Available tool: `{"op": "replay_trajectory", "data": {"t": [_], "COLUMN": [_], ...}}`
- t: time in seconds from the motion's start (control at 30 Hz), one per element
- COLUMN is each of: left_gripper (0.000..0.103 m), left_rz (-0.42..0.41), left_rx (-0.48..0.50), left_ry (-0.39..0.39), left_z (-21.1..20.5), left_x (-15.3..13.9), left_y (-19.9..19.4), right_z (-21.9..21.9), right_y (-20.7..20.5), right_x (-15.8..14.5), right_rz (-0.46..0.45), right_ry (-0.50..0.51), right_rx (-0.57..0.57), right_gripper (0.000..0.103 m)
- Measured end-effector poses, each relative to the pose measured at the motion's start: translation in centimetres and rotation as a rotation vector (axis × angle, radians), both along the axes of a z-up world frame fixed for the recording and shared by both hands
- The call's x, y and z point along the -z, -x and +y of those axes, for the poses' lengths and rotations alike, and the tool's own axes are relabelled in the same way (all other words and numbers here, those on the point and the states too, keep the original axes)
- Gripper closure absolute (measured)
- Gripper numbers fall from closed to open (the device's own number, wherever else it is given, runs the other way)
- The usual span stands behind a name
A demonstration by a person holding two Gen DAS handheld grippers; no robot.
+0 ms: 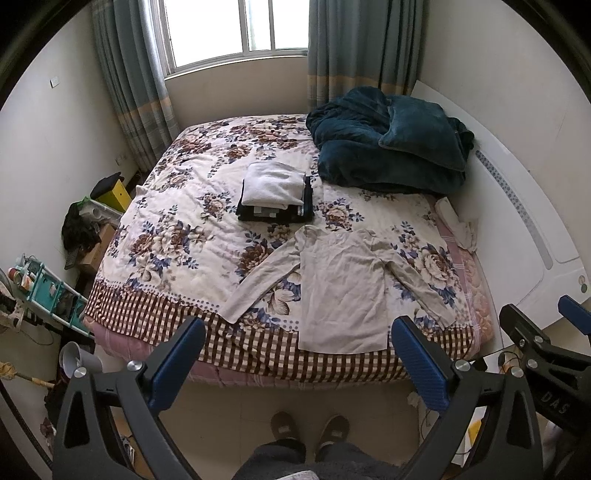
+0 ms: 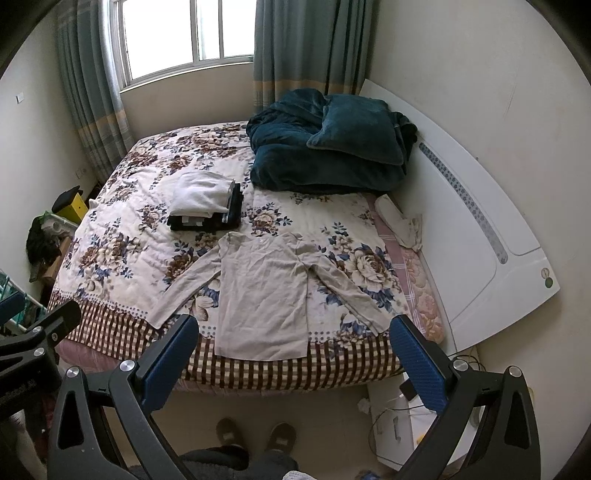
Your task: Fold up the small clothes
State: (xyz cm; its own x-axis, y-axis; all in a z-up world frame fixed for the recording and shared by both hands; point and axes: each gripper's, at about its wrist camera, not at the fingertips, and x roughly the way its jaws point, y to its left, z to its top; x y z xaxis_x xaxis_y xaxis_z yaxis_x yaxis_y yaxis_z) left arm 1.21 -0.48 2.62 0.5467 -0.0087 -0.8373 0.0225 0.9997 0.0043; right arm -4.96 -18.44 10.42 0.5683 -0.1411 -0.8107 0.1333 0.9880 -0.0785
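left gripper (image 1: 297, 363) spread wide, holding nothing; right gripper (image 2: 293, 360) likewise wide and bare, both raised off the near edge of the bed (image 1: 159, 314). beige long-sleeved shirt (image 1: 341, 286) flat at the near edge, sleeves splayed, hem over the checked border. folded stack (image 1: 275, 192) mid-bed. likely to pinch the floral quilt (image 1: 177, 206) along with thin cloth, or drag the hem off the edge. teal blanket (image 1: 388, 147) at the far right corner; window (image 1: 236, 29) beyond.
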Motion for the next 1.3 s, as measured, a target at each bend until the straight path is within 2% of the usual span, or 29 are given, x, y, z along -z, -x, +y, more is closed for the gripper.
{"op": "replay_trajectory", "data": {"t": [0.37, 1.13, 1.3], "left_gripper": [0.000, 0.000, 0.000], "left_rz": [-0.003, -0.013, -0.013], "left_rx": [-0.001, -0.004, -0.009], "left_ry": [-0.001, -0.006, -0.002], "left_z": [-0.6, -0.8, -0.8], "left_x": [-0.2, -0.4, -0.7], "left_y": [0.5, 0.8, 0.8], "right_z": [0.5, 0.4, 0.7], "right_y": [0.5, 0.5, 0.6], "right_x": [-1.0, -0.8, -1.8], "right_rz": [0.000, -0.002, -0.001], "right_ry": [0.005, 0.003, 0.001], "right_rx": [-0.007, -0.009, -0.017], "right_gripper": [0.000, 0.000, 0.000]}}
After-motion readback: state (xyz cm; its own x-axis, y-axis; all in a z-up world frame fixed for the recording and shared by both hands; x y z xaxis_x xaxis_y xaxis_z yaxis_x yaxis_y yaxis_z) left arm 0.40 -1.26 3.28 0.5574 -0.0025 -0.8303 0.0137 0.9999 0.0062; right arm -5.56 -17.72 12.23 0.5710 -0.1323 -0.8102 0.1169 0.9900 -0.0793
